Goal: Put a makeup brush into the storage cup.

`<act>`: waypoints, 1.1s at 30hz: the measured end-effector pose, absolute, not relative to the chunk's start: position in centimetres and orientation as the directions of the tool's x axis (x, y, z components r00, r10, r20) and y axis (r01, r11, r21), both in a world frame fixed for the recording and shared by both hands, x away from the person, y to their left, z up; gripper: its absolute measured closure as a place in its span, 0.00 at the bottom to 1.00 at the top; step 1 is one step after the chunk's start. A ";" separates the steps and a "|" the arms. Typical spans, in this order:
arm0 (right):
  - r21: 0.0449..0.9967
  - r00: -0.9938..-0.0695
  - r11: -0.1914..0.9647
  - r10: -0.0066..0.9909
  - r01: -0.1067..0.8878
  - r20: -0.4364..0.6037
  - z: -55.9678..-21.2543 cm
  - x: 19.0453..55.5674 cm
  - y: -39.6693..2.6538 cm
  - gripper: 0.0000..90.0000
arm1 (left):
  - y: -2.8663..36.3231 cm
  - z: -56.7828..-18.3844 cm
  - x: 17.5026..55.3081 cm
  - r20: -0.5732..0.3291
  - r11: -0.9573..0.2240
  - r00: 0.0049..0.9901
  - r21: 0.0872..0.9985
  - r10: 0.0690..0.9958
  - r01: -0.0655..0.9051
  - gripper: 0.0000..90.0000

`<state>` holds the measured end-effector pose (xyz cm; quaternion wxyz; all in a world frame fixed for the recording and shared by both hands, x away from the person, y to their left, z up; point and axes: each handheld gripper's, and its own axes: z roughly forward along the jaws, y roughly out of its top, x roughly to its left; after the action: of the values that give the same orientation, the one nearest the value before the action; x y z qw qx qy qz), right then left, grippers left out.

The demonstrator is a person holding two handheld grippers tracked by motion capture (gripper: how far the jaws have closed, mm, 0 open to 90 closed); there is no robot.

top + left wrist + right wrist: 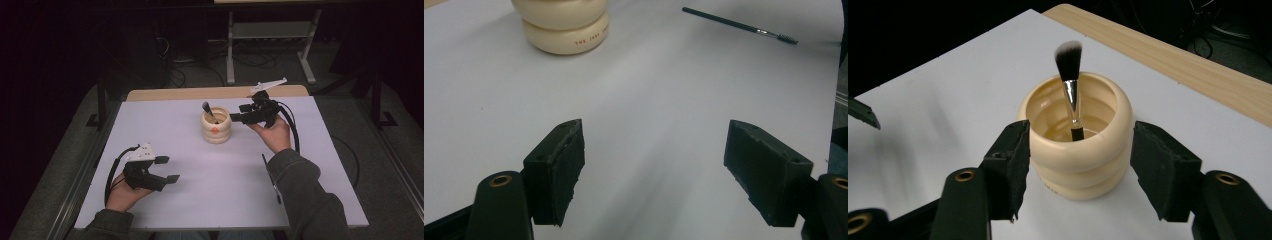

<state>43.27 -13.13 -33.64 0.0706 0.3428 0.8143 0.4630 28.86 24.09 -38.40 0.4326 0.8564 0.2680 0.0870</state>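
Right gripper view: right gripper (1075,167), one, its two black jaws parted wide with nothing gripped; one cream ribbed pot (1075,150) stands beyond and between the pads, which are apart from its wall; one makeup brush (1070,82) stands in the pot, bristles up, leaning against the rim.

High view: right gripper (235,117) held level in the person's right hand (274,134), just beside the pot (216,131) on its right, toward the far edge of the table (200,190); brush head (206,106) rises above the pot's rim; pot sits near the middle of the far half of the white tabletop, with an orange mark on its near face; one thin dark brush (270,177) lies flat on the table near the right forearm, toward the near right corner.

Left gripper (167,170), one, held in the left hand (122,195) above the near left corner of the table, pointing right, well apart from the pot; left gripper view shows its jaws (654,170) spread wide over bare tabletop, holding nothing; pot base (565,32) at the top of that view, with small lettering on its lowest ring; thin brush (739,25) lying at the upper right.

Count: grippers, two; pots, one; brushes, two; one strip of bare wood (215,92) along the table's far edge.
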 end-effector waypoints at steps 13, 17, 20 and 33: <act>0.777 -0.748 0.367 0.635 0.511 0.192 -33.9 41.6 -14.1 0.38 | 24.0 -38.3 28.9 -0.072 -0.485 0.843 0.790 0.534 0.375 0.26; 0.773 -0.753 0.380 0.632 0.508 0.183 -34.1 41.0 -14.4 0.37 | 23.9 -38.3 28.9 -0.076 -0.484 0.841 0.789 0.535 0.380 0.26; 0.770 -0.754 0.387 0.632 0.507 0.178 -34.3 40.5 -14.6 0.37 | 23.9 -38.2 28.8 -0.072 -0.487 0.842 0.788 0.534 0.376 0.26; 0.766 -0.736 0.379 0.654 0.519 0.174 -34.4 39.2 -15.8 0.35 | 23.7 -38.2 28.8 -0.069 -0.493 0.847 0.787 0.527 0.370 0.26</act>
<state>39.25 -15.79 -34.40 0.0789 0.3548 0.8266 0.4297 28.81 23.70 -38.24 0.4307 0.8591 0.2611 0.0907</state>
